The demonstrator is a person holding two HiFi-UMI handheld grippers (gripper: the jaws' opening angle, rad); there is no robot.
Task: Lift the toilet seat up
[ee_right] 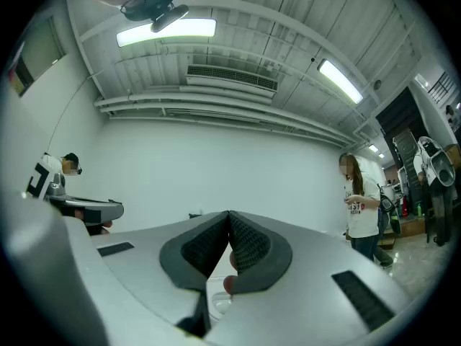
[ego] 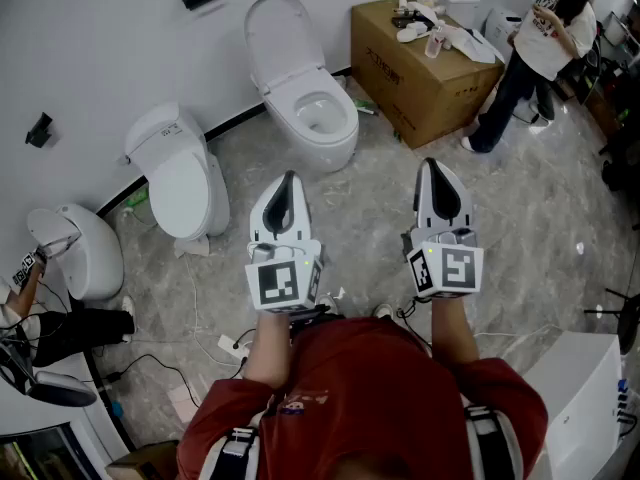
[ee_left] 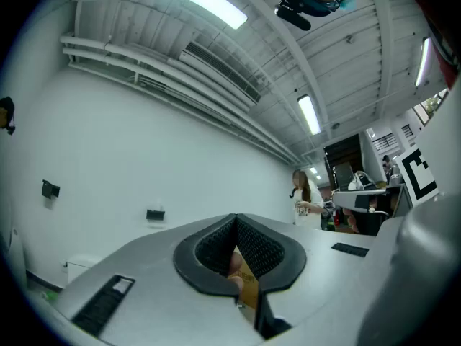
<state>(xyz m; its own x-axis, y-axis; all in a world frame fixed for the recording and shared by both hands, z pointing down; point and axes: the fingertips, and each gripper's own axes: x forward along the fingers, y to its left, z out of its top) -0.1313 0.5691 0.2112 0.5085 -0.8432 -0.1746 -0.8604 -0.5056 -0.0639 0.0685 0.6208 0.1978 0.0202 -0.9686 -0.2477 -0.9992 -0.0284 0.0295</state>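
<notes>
Standing well back from the white wall, you hold the left claw and the right claw side by side over the grey marbled floor. Both are clenched on nothing and well apart from any bowl. The task looks barely begun: this is the approach.

The white ceramic toilet with its cover down sits ahead to your left. The white open-bowled toilet near the brown cardboard box already has its cover raised; whether its seat ring is up too cannot be made out.

The next move likely calls for stepping in, dipping one claw and parting it to catch a seat's front edge.

Only the head view shows the toilets. Both gripper views, tilted upward, take in wall and long ceiling lights, and the right gripper view also shows a bystander in a white T-shirt.
</notes>
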